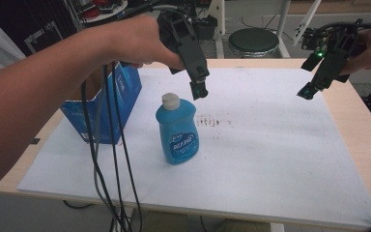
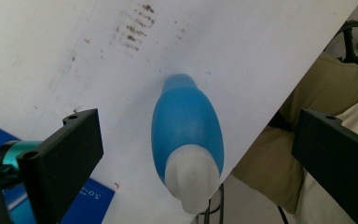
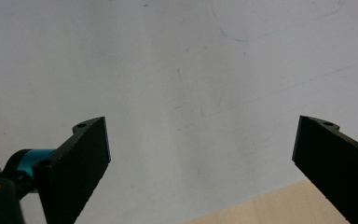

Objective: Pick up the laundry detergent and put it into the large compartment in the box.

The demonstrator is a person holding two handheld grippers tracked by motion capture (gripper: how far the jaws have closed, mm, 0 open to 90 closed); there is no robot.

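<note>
A blue dish-soap bottle (image 1: 178, 131) with a white cap (image 1: 170, 100) stands upright on the white sheet (image 1: 270, 145), left of centre. My left gripper (image 1: 199, 89) hangs open just above and to the right of the cap, touching nothing. In the left gripper view the bottle (image 2: 186, 135) is seen from above, lying between the two spread jaws, cap (image 2: 192, 181) toward the camera. My right gripper (image 1: 309, 90) is held open in the air over the sheet's far right part. In the right gripper view bare white sheet (image 3: 191, 93) lies between its jaws.
An open blue cardboard box (image 1: 107, 100) stands at the sheet's left edge, close behind the bottle. Brown smudges (image 1: 207, 121) mark the sheet near the middle. Cables (image 1: 111, 164) hang from the left gripper over the front edge. A round stool (image 1: 253, 42) stands beyond the wooden table (image 1: 362, 140).
</note>
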